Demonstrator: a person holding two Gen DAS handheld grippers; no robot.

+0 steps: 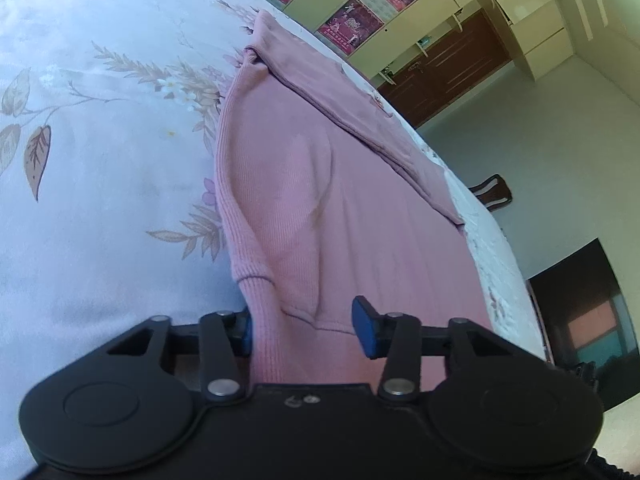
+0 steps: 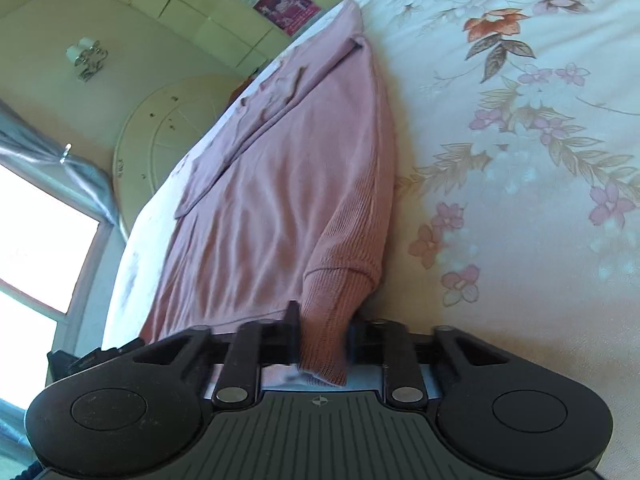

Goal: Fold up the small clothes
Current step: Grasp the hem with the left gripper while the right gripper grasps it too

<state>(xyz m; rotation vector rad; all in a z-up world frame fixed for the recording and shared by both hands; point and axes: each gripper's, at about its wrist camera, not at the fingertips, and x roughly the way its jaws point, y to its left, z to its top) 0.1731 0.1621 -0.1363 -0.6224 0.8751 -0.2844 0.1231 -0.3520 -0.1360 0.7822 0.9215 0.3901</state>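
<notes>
On the flowered bedsheet (image 1: 100, 140) lies the pink sweater (image 1: 320, 200). My left gripper (image 1: 302, 326) straddles its ribbed hem, blue pads (image 1: 366, 328) showing a gap; grip unclear. My right gripper (image 2: 320, 336) pinches a ribbed cuff (image 2: 328, 320). Only the right view shows the window (image 2: 36, 248).

Floral bedsheet (image 1: 100, 128) underneath — cream cabinets (image 1: 516, 12), pink posters (image 1: 352, 26), bright window (image 2: 36, 236), perhaps wall lamp (image 2: 86, 58).
</notes>
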